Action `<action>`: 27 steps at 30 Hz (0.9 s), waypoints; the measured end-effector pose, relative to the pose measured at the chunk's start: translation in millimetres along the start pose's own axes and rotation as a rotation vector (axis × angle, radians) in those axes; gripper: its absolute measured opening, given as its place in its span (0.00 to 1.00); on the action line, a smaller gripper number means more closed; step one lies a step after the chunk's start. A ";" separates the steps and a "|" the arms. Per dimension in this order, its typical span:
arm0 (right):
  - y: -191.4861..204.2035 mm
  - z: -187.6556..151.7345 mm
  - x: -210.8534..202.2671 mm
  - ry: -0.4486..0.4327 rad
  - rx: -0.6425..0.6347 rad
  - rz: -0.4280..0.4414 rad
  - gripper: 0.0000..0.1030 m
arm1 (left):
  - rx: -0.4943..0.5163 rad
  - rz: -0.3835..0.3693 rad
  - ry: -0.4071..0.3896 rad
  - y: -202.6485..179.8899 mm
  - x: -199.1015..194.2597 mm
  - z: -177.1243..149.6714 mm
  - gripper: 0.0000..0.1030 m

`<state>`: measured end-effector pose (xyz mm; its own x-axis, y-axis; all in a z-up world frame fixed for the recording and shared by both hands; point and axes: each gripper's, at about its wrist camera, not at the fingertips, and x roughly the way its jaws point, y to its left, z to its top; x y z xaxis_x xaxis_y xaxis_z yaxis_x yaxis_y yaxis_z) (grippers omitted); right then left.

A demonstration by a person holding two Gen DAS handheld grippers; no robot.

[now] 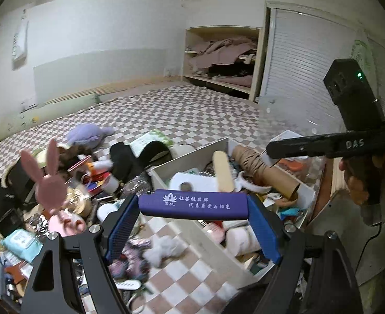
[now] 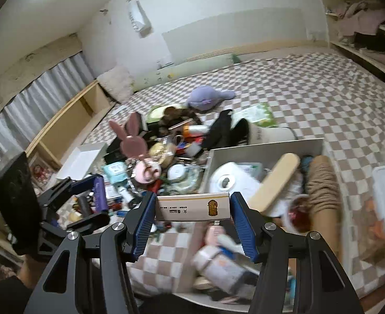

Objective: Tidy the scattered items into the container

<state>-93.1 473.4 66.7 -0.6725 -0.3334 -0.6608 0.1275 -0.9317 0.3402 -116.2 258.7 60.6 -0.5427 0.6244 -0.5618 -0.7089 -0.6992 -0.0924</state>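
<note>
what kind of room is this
Most likely a bedroom: a wide bed under a checked blanket, a long bolster pillow against the wall, and an open closet with piled clothes. Clutter and a half-filled box sit on the bed.

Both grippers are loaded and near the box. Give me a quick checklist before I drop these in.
1. Left gripper shut on the purple case: ok.
2. Right gripper shut on the matchbox: ok.
3. Matchbox over the white box: ok.
4. Purple case past the box's near wall: cannot tell.
5. Room left inside the box: not ok, already heaped.
6. Grippers apart from each other: ok.
</note>
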 end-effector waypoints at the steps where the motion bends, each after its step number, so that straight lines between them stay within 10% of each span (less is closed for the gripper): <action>1: -6.8 0.0 -1.5 0.000 0.006 -0.004 0.57 | 0.004 -0.005 0.001 -5.7 4.2 3.0 0.80; 27: -88.2 -9.3 59.9 0.123 0.032 -0.032 0.57 | -0.074 -0.024 0.076 -40.6 99.6 51.8 0.80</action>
<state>-137.9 534.3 -9.1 -0.5811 -0.3205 -0.7481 0.0831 -0.9378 0.3372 -164.8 367.3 51.0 -0.4882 0.6150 -0.6192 -0.6848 -0.7098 -0.1651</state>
